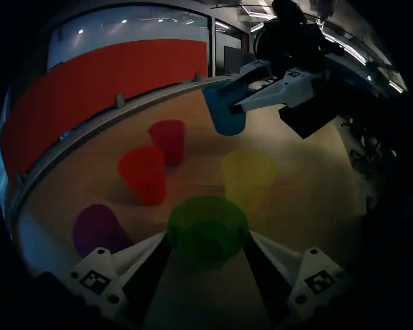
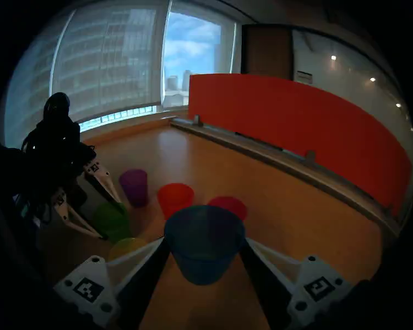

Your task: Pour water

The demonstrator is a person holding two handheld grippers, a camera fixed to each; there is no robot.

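Left gripper (image 1: 206, 245) is clamped on the green cup (image 1: 208, 231), held low, likely as the receiver. Right gripper (image 2: 204, 247) is clamped on the blue cup (image 2: 204, 242), raised above the bench (image 1: 316, 181), near upright; water not discernible. Purple cup (image 1: 96, 228), orange cup (image 1: 144, 173), red cup (image 1: 168, 140) and yellow cup (image 1: 249, 179) crowd the space between.
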